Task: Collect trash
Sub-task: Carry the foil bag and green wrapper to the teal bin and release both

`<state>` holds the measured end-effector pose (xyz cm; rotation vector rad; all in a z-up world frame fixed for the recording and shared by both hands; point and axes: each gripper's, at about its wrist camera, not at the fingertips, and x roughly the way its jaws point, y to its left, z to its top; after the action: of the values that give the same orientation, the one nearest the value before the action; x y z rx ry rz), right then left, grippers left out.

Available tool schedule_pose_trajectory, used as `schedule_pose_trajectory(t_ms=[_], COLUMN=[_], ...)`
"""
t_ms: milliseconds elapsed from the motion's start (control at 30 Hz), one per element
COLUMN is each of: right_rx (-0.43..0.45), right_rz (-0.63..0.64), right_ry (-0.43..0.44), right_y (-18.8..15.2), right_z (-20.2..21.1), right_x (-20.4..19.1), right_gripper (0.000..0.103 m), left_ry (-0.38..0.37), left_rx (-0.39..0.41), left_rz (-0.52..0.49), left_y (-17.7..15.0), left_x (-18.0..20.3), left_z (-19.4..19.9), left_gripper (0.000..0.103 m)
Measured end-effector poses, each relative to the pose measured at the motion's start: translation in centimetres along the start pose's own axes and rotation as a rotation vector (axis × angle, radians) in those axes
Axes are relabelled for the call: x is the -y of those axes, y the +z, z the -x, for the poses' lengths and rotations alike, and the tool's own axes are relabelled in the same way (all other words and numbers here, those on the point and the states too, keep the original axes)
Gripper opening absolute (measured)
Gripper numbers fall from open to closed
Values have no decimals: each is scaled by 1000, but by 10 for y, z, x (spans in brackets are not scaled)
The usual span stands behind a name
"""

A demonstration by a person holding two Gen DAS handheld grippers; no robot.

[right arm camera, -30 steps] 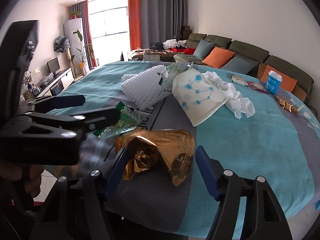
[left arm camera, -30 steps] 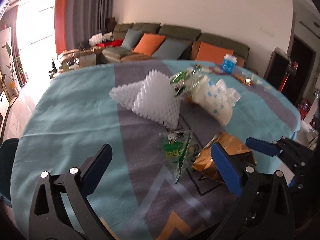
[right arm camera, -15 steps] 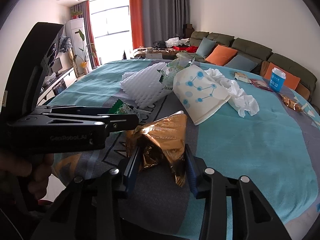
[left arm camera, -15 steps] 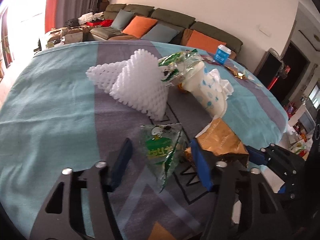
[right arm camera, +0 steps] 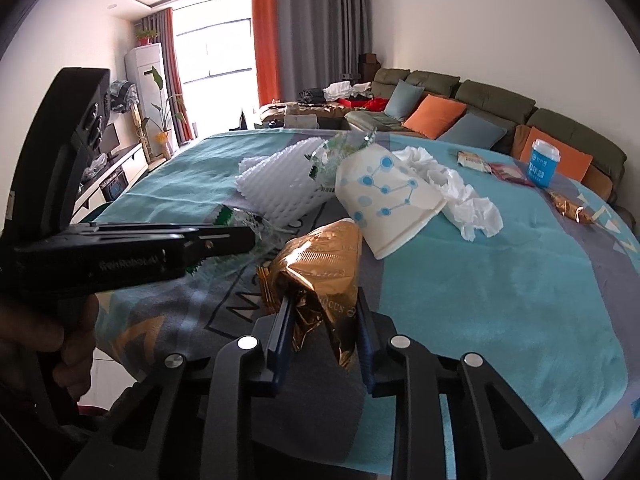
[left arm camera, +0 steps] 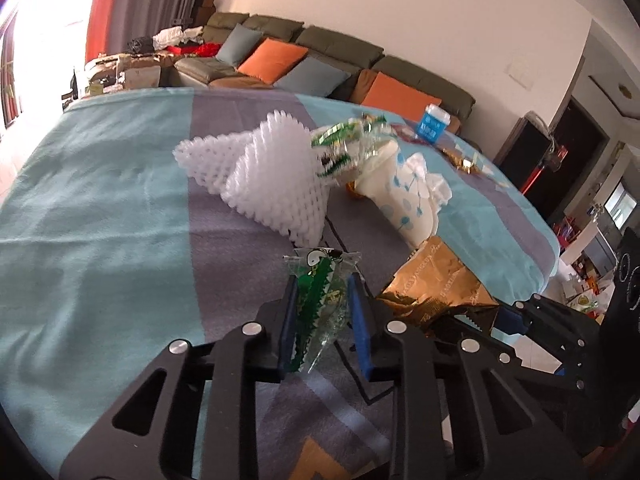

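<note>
A: What sits nearest?

B: The left gripper [left arm camera: 322, 314], its blue pads having just been closing, is clamped on the green wrapper [left arm camera: 320, 300], which stands up between them. Just right of the green wrapper, the right gripper [right arm camera: 322, 334] has likewise just been closing and is squeezed onto the gold wrapper [right arm camera: 320, 268], crumpled between its pads.

A: And what are they over?

B: The teal and grey cloth [left arm camera: 100, 232] covering the table; both wrappers are at its near edge. A hand [right arm camera: 48, 340] grips the left tool's handle.

A: Beyond the green wrapper?

B: Right behind it lies the white foam netting [left arm camera: 272, 176], folded into a peak. To the right of that, and behind the gold wrapper, a paper cup [right arm camera: 384, 200] with blue dots lies on its side, crumpled tissue [right arm camera: 460, 196] spilling from its mouth. A second green wrapper [left arm camera: 348, 140] rests against the netting and cup.

A: Farther still?

B: A small blue tub [right arm camera: 542, 162] stands upright near the cloth's far edge, with flat snack packets [right arm camera: 492, 166] beside it and a gold candy wrapper [right arm camera: 568, 206] nearer. Past the table runs the olive sofa [left arm camera: 340, 52] with orange cushions.
</note>
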<state>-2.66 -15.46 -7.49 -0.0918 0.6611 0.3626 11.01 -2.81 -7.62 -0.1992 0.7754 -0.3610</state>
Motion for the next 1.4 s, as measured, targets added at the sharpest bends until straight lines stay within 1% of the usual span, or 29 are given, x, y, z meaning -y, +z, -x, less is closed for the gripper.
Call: schedule_pose_trajectory(t_ms=[133,267,400,633,733,867,967,1000,1200,1333,1400], right_rx=[17,44,83,151,164,176,176,174,181,156,143], right_rz=[10,36,75,127,147,201,232,240,319,356,382], right_ry=[0,11,40,137,186,258,303,331,415,479,496], right_y=[5,14,30,66,80,99,109,114,134,144,149], right_z=[4,8,10,4,-2,-13,-19,-22,-32,-44,-51], right_x=[-4,-14,-28,-61,-76,-106,-126,-135,-177,-209,-224], right_gripper=[25,25,25,25,25,25,25,25,25,25,25], left_ry=[11,56,117,221,266,337,380,403,508,563,592], left_rx=[42,105,178,271,304,346,369,379,415,421,419], left_rz=[24,44,52,89,120,159,187,196,251,281,297], left_y=[2,6,6,-2,-5,-8,-11,-12,-19,-25,-29], left_x=[-10,-24,-36,-66,-81,-103,-118,-124,-155,-173,-183], left_z=[20,47,80,132,152,178,195,202,238,255,263], left_gripper=[25,25,25,25,25,25,25,25,25,25,25])
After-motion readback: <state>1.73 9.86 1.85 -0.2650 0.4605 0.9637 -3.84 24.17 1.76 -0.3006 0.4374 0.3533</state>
